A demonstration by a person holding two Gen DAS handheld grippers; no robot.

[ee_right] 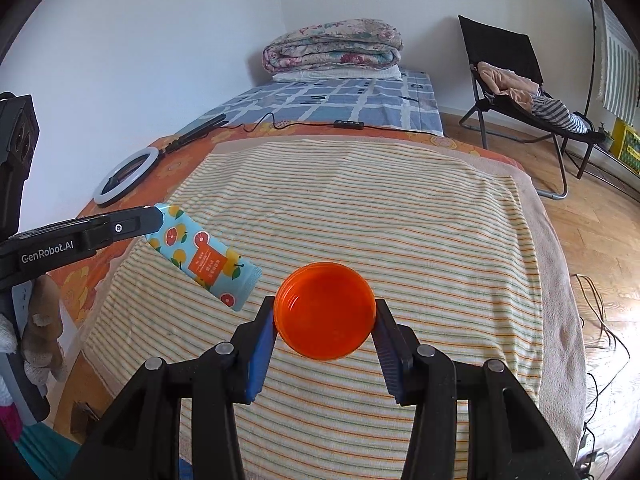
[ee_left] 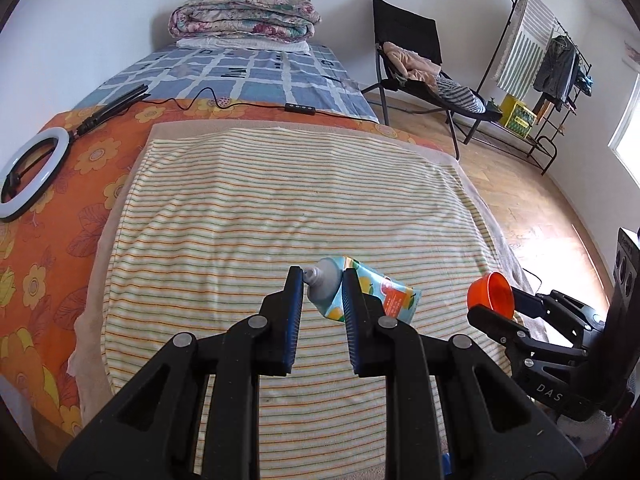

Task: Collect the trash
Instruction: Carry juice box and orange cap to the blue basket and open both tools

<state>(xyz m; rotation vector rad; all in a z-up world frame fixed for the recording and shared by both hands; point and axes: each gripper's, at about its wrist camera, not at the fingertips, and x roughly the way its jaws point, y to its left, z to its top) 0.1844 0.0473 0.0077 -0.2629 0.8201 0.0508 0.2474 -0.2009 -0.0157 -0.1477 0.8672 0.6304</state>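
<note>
bright window [ee_left: 628, 128] daylight, sharp focus, strong fisheye edges

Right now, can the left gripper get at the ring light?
Probably not yet: the left gripper is shut on the tube. The path over the striped towel to the ring light looks clear.

The left gripper [ee_left: 323, 284] is clamping a fruit-printed tube [ee_left: 362, 292] (grey cap leftward) above the striped towel [ee_left: 280, 200]; the right gripper [ee_left: 494, 300] is gripping an orange cup [ee_left: 491, 294].
</note>
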